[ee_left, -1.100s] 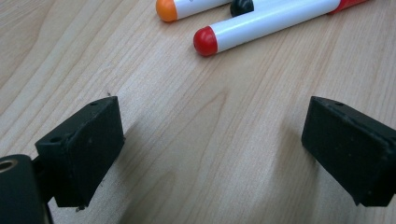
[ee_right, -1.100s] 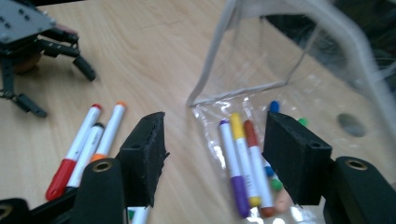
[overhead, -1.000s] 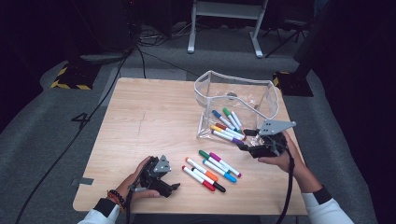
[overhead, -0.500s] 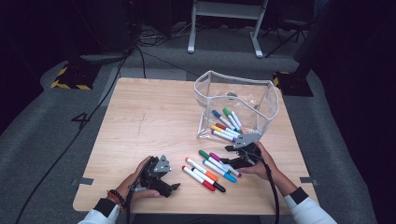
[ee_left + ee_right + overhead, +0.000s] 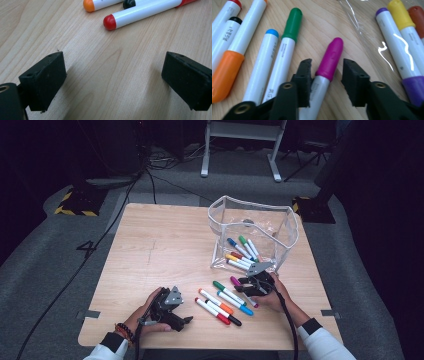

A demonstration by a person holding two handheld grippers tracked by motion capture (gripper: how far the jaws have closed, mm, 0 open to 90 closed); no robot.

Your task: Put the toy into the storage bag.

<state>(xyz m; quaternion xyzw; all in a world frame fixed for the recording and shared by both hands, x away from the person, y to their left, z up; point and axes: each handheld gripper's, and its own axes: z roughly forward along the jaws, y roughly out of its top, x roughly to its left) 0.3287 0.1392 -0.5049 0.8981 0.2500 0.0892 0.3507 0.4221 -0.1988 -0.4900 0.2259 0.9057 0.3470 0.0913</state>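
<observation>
The right gripper (image 5: 325, 75), at lower centre of the right gripper view, is straddling the magenta-capped marker (image 5: 329, 60); its jaws have just been closing, and a gap is showing beside the far pad while the near pad sits at the barrel, so the grip is judged not yet made. In the high view this marker (image 5: 235, 281) is lying on the wooden table (image 5: 165, 250) at centre right, just below the clear plastic pouch (image 5: 252, 237), which is already holding several markers. The green-capped marker (image 5: 292, 23) is lying close alongside on the left, and the pouch's clear edge (image 5: 359, 27) is lying to the right. For a clean pick, the pads should be closing squarely across the barrel near the cap joint, staying clear of both neighbours. The left gripper (image 5: 172, 307), at lower left of the high view, is resting on the table with jaws wide apart and nothing between them (image 5: 112, 77).
</observation>
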